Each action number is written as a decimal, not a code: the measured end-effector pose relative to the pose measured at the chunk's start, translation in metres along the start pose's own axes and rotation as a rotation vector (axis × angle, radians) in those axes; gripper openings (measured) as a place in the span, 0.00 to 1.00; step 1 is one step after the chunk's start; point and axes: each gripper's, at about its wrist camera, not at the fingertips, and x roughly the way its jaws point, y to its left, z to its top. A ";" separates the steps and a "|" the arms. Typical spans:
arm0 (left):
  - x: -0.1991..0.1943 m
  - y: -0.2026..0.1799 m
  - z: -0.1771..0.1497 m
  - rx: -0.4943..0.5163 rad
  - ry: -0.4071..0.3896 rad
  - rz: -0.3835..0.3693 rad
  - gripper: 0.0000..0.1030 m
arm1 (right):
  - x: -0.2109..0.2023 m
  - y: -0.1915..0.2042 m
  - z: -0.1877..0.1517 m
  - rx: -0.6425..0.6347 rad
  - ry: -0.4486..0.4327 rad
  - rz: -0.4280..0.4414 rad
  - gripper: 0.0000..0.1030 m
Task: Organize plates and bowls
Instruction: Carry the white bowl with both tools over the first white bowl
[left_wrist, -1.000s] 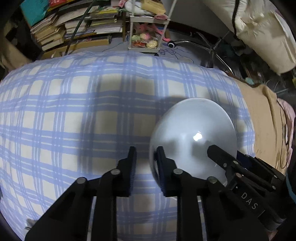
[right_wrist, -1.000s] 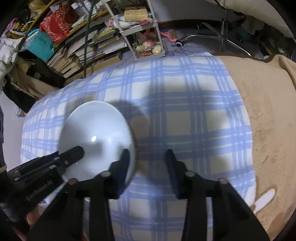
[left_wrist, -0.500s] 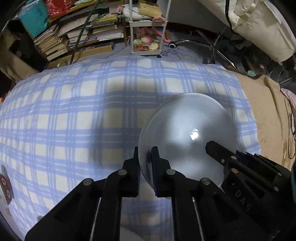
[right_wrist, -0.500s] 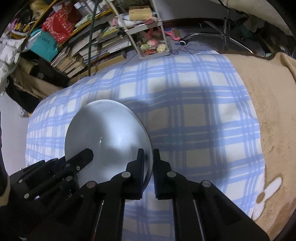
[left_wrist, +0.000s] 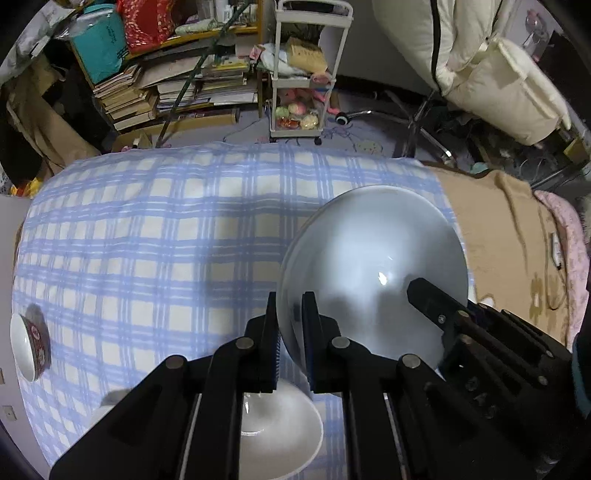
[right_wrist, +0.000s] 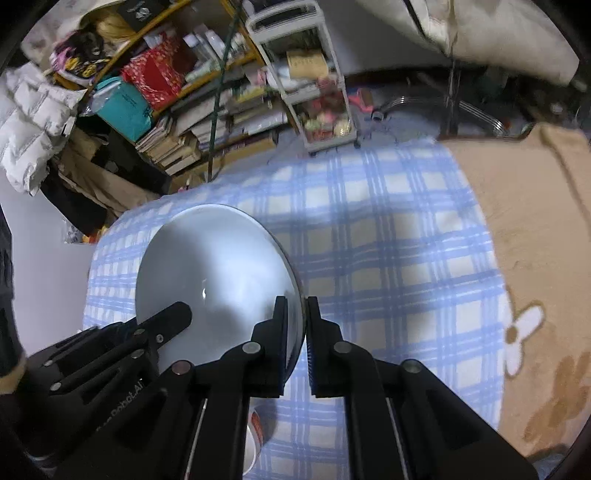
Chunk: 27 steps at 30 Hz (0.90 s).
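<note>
A large white plate (left_wrist: 373, 266) is held in the air above the blue checked cloth (left_wrist: 147, 236), gripped on two sides of its rim. My left gripper (left_wrist: 290, 314) is shut on its left rim. My right gripper (right_wrist: 297, 317) is shut on its right rim; the plate also shows in the right wrist view (right_wrist: 214, 273). A white bowl (left_wrist: 280, 432) sits on the cloth below my left gripper. A red-patterned bowl (left_wrist: 31, 347) sits at the cloth's left edge. Part of a red-rimmed bowl (right_wrist: 255, 432) shows under my right gripper.
The cloth covers a soft surface beside a tan flowered blanket (right_wrist: 535, 258) on the right. Beyond its far edge stand a white trolley (left_wrist: 306, 85), stacked books (left_wrist: 166, 92) and a chair base (left_wrist: 417, 122) on the floor.
Both grippers shut on the plate's rim and lifted it up off the cloth. The view rose, so the bowls below came into sight.
</note>
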 end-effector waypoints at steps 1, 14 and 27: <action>-0.007 0.004 -0.004 -0.007 -0.007 0.000 0.10 | -0.005 0.004 -0.003 -0.002 -0.011 0.004 0.10; -0.043 0.041 -0.052 -0.071 -0.027 -0.005 0.11 | -0.038 0.042 -0.047 -0.010 -0.088 0.040 0.10; -0.053 0.052 -0.079 -0.056 -0.039 0.011 0.11 | -0.046 0.054 -0.079 -0.033 -0.097 0.052 0.11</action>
